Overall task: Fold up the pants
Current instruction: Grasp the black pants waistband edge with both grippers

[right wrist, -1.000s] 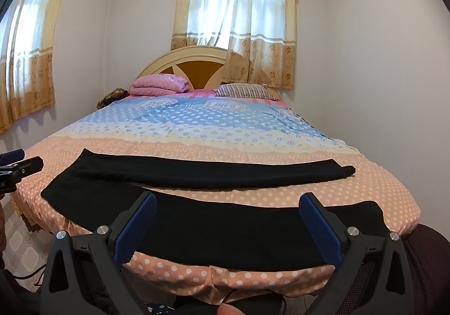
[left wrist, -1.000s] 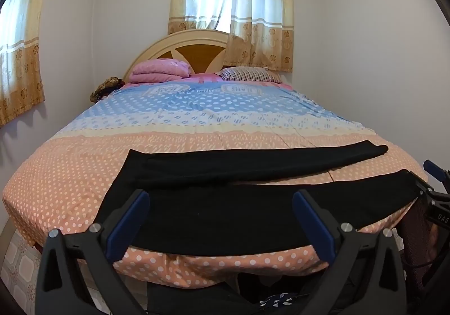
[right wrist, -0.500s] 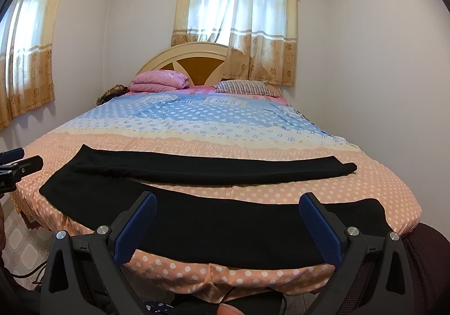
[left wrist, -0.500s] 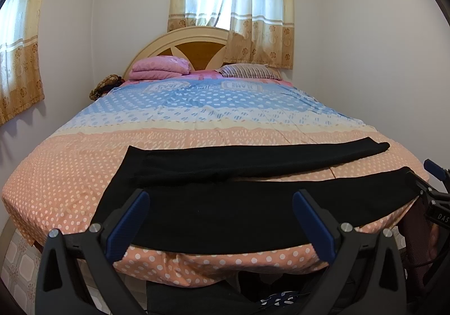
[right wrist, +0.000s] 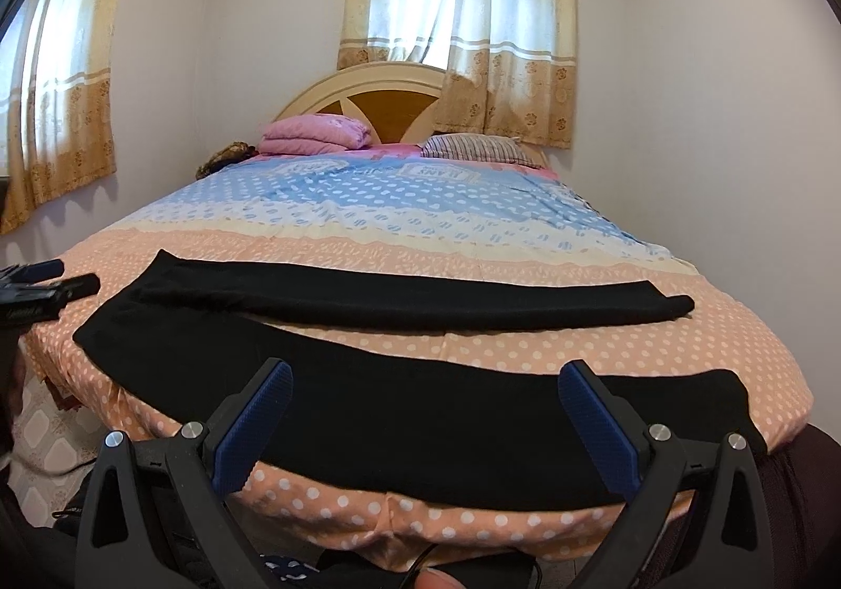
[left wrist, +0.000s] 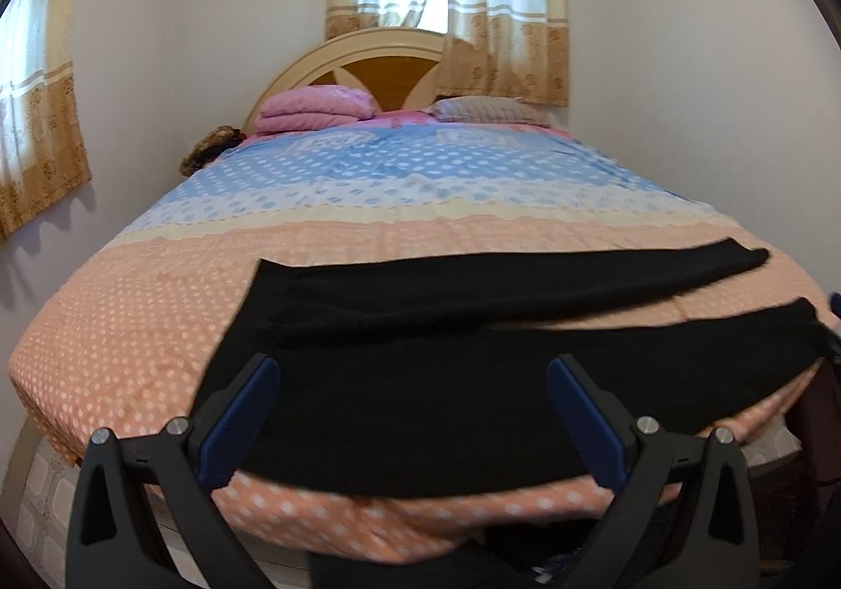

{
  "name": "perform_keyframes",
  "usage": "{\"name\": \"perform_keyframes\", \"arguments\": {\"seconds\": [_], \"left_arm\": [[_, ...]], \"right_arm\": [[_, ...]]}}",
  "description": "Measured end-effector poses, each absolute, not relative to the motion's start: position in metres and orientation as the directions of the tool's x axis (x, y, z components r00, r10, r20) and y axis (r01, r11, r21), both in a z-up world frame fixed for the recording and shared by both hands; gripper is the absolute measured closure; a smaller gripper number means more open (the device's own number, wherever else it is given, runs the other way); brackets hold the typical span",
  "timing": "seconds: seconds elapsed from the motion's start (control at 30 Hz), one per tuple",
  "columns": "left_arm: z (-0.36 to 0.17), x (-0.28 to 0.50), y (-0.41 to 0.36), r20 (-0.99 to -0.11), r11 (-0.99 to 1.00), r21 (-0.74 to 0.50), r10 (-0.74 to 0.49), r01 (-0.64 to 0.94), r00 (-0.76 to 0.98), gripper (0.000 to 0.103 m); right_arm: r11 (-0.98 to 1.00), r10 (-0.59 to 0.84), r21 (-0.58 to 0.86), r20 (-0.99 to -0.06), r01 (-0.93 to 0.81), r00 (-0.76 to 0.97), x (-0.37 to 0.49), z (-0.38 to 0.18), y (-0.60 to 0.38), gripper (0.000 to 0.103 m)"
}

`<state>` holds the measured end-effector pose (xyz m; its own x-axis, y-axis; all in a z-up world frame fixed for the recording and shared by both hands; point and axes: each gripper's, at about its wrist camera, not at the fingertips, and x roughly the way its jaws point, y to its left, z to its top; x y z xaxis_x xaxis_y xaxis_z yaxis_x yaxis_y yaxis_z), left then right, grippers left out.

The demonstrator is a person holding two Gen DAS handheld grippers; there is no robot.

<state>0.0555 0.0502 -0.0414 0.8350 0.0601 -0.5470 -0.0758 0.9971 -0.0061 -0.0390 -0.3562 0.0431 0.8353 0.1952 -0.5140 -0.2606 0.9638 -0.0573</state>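
Black pants (left wrist: 420,379) lie flat across the foot of the bed, waist to the left, both legs stretched rightward in a narrow V. The near leg (right wrist: 420,415) runs along the bed's front edge; the far leg (right wrist: 420,297) lies further in. My left gripper (left wrist: 412,373) hangs open over the near leg by the waist end, holding nothing. My right gripper (right wrist: 426,379) is open too, above the near leg toward its cuff end. The left gripper's tip (right wrist: 47,287) shows at the left edge of the right wrist view.
The bed's dotted peach and blue cover (left wrist: 420,200) stretches back to a pink folded blanket (left wrist: 315,108), a striped pillow (right wrist: 473,147) and an arched headboard (left wrist: 368,63). Curtained windows and walls enclose the bed. A finger (right wrist: 436,578) shows at the bottom edge.
The left gripper has tilted and moved closer to the bed, so the pants sit larger and higher between its fingers. The right gripper has barely moved. The pants lie unchanged.
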Motion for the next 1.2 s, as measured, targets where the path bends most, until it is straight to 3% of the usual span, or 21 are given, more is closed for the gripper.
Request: {"name": "perform_keyframes", "arguments": {"seconds": [0.23, 0.43, 0.5, 0.67, 0.73, 0.8, 0.93, 1.03, 1.13, 1.2], "left_arm": [[-0.065, 0.130, 0.130, -0.584, 0.985, -0.038, 0.115, -0.168, 0.804, 0.000], [-0.081, 0.193, 0.185, -0.674, 0.980, -0.018, 0.134, -0.198, 0.726, 0.000], [-0.095, 0.217, 0.194, -0.714, 0.979, -0.065, 0.091, -0.195, 0.694, 0.000], [-0.113, 0.259, 0.208, -0.763, 0.981, -0.066, 0.069, -0.184, 0.642, 0.019], [-0.123, 0.272, 0.210, -0.778, 0.981, -0.081, 0.049, -0.177, 0.627, 0.022], [-0.132, 0.281, 0.211, -0.795, 0.983, -0.085, 0.031, -0.163, 0.605, 0.030], [-0.152, 0.291, 0.211, -0.818, 0.982, -0.126, -0.023, -0.140, 0.574, 0.042], [-0.159, 0.291, 0.212, -0.811, 0.983, -0.140, -0.045, -0.119, 0.583, 0.048], [-0.155, 0.291, 0.217, -0.803, 0.981, -0.160, -0.068, -0.105, 0.593, 0.057], [-0.152, 0.291, 0.218, -0.793, 0.979, -0.184, -0.099, -0.083, 0.601, 0.070]], "right_arm": [[0.967, 0.195, -0.026, -0.568, -0.254, 0.800, 0.007, 0.026, -0.384, 0.001], [0.980, 0.149, 0.001, -0.664, -0.198, 0.733, 0.063, 0.006, -0.411, 0.001], [0.981, 0.130, -0.017, -0.677, -0.192, 0.725, 0.078, 0.004, -0.414, 0.001], [0.978, 0.091, -0.071, -0.697, -0.195, 0.711, 0.107, 0.003, -0.419, 0.007], [0.977, 0.095, -0.068, -0.713, -0.203, 0.695, 0.120, 0.001, -0.424, 0.023], [0.979, 0.096, -0.052, -0.737, -0.198, 0.669, 0.135, -0.002, -0.434, 0.031], [0.990, 0.077, -0.023, -0.748, -0.141, 0.660, 0.159, -0.005, -0.463, 0.034], [0.996, 0.049, -0.011, -0.759, -0.088, 0.649, 0.176, -0.004, -0.488, 0.049], [1.000, 0.027, 0.017, -0.775, -0.023, 0.631, 0.196, -0.004, -0.515, 0.052], [1.000, 0.004, 0.016, -0.781, 0.014, 0.625, 0.209, -0.004, -0.531, 0.052]]}}
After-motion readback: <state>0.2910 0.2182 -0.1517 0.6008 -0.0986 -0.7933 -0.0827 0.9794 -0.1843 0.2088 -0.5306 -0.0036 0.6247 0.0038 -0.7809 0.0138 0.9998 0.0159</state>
